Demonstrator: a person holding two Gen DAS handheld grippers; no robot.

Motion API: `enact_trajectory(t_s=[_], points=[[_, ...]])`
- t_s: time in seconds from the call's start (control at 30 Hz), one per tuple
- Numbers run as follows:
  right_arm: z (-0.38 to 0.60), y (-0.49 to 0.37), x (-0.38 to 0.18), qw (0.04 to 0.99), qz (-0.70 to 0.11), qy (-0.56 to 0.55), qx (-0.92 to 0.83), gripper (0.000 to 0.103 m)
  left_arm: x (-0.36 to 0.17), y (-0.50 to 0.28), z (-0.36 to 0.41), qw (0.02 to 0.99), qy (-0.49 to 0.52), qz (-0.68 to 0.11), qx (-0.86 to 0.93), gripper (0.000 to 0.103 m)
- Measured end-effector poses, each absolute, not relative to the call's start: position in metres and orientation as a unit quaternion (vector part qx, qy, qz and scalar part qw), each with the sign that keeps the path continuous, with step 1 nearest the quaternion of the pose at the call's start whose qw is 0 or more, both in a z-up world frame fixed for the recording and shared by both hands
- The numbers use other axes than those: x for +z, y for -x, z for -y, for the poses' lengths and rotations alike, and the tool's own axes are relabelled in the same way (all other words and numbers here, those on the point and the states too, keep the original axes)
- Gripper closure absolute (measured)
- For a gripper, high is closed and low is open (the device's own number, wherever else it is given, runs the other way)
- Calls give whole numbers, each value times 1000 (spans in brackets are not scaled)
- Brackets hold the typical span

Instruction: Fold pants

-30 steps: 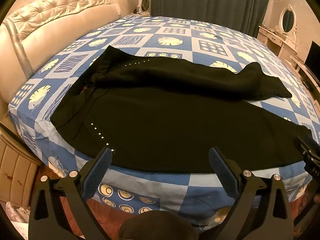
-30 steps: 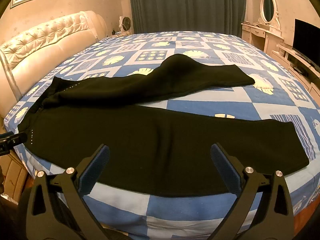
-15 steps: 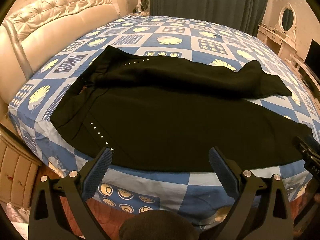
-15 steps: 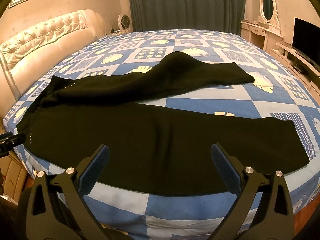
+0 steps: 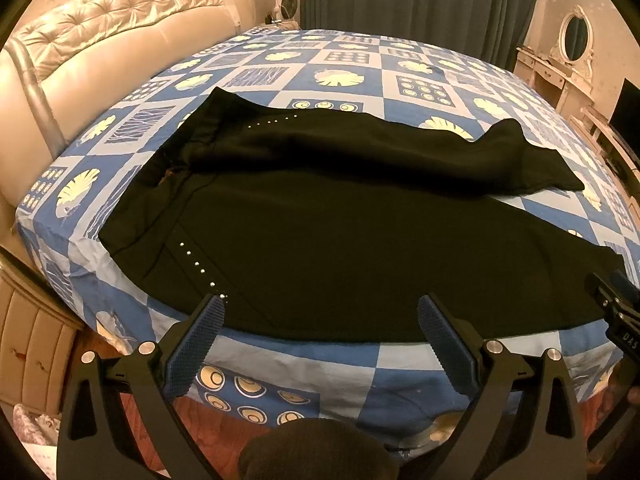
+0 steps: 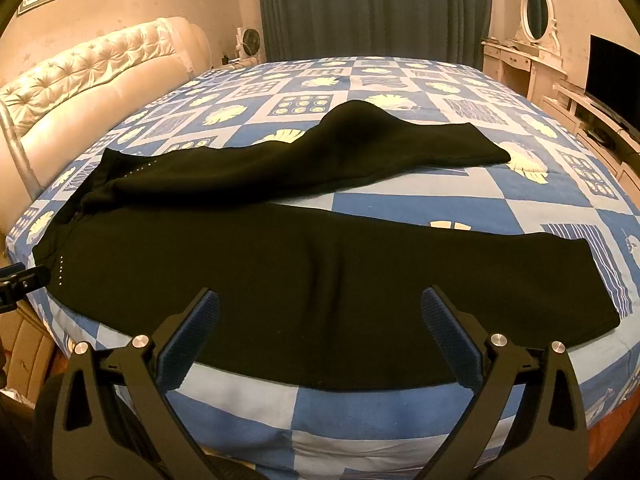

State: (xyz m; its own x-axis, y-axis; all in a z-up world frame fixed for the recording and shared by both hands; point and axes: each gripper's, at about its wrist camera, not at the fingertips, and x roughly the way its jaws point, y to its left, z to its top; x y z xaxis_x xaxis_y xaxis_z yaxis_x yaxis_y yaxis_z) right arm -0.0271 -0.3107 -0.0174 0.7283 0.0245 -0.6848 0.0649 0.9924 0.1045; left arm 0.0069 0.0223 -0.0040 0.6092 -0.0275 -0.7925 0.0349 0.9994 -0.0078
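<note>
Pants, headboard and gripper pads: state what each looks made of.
Pants: soft matte black knit or fleece, probably; it drapes limp, without sheen, with small shiny studs near the waist.
Headboard: cream leather or leatherette, glossy and button-tufted; which one cannot be told.
Gripper pads: blue, finely ridged, likely rubber, on black hard arms, probably plastic.

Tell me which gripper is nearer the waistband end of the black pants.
Left. The left gripper hangs at the bed edge near the waistband; the right gripper sits further along, toward the leg hem.
</note>
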Motion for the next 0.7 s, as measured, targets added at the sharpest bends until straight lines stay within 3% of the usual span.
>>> enact_trajectory(t_s=[0.7], points=[[305,27,-20,927,-370,-58,-8,2,-3,-9,-19,896,-7,-444,-19,6]])
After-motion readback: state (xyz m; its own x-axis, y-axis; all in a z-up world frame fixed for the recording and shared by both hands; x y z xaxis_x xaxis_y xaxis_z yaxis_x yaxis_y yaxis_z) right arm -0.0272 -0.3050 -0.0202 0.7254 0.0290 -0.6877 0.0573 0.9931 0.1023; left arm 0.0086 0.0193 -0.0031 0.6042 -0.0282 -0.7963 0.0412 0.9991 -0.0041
